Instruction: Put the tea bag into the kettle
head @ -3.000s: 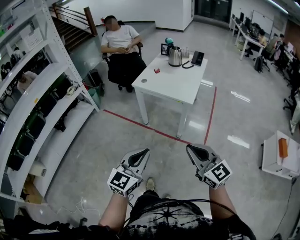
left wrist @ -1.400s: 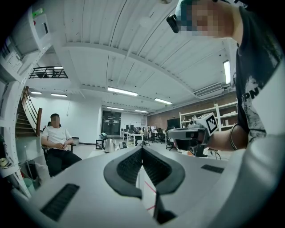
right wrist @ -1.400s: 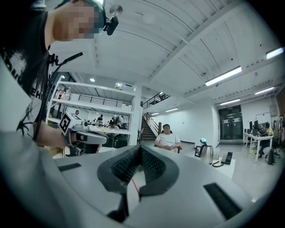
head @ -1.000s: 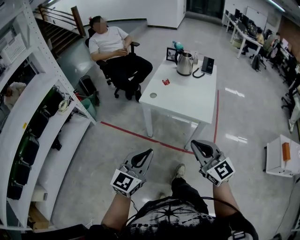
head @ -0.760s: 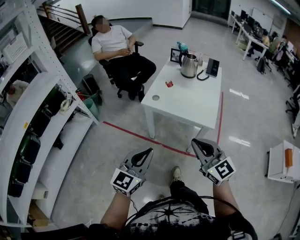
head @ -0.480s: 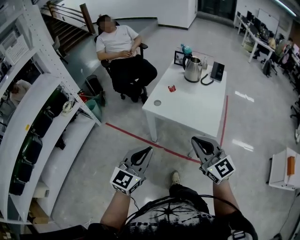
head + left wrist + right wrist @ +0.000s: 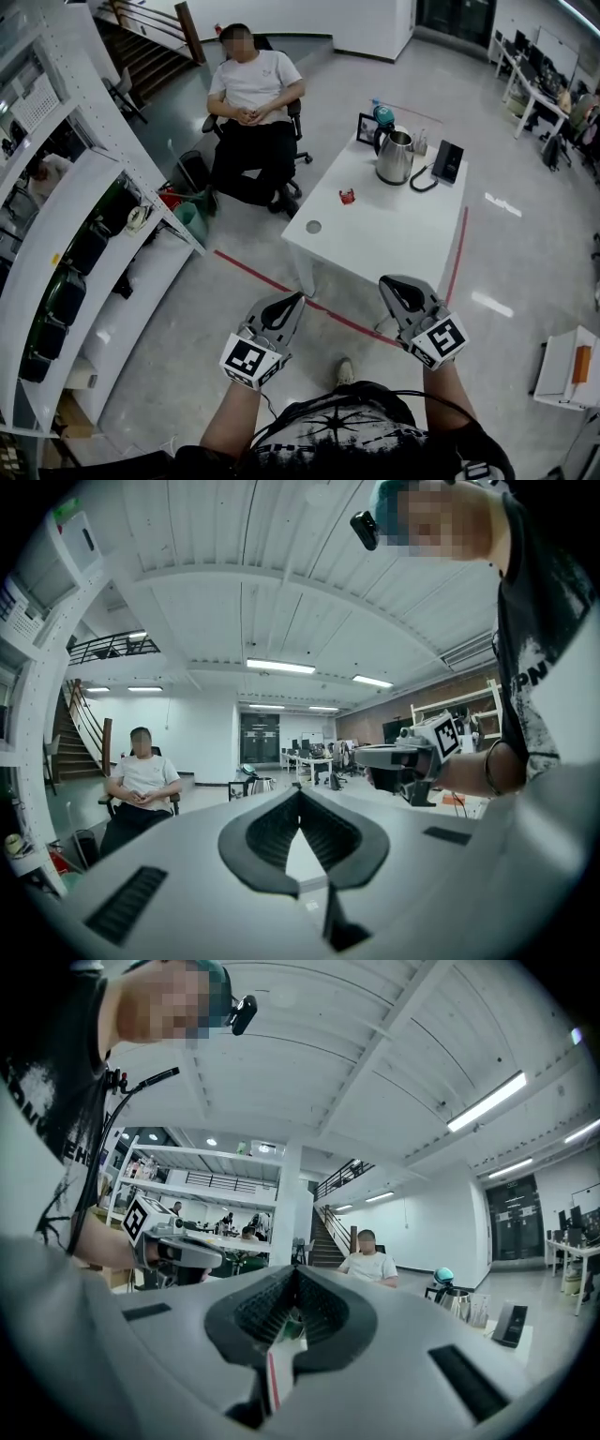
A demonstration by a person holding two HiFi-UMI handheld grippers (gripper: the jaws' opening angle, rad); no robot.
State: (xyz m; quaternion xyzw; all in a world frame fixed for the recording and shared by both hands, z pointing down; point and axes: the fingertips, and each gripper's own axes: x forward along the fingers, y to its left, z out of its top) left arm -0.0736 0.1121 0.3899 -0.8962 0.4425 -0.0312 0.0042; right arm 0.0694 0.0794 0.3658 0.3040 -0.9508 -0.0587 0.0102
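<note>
A steel kettle (image 7: 395, 157) stands at the far end of a white table (image 7: 375, 239), with a small red tea bag (image 7: 347, 196) lying left of it near the table's middle. Both grippers are held level above the floor, short of the table's near edge. In the head view my left gripper (image 7: 294, 300) has its jaws together and empty. My right gripper (image 7: 385, 280) is shut too, with nothing in it. The left gripper view shows the kettle (image 7: 255, 782) far off, just left of the tips. It also shows in the right gripper view as the kettle (image 7: 457, 1302) at right.
A person (image 7: 253, 108) sits in a chair left of the table's far end. On the table are a desk phone (image 7: 446, 161), a picture frame (image 7: 366, 127), a teal bottle (image 7: 382, 115) and a small grey disc (image 7: 313, 227). White shelving (image 7: 84, 234) runs along the left. Red floor tape (image 7: 272, 279) crosses before the table.
The table, kettle and seated person have come nearer and shifted right in the head view. Both grippers keep their place in front of the body, still shut.
</note>
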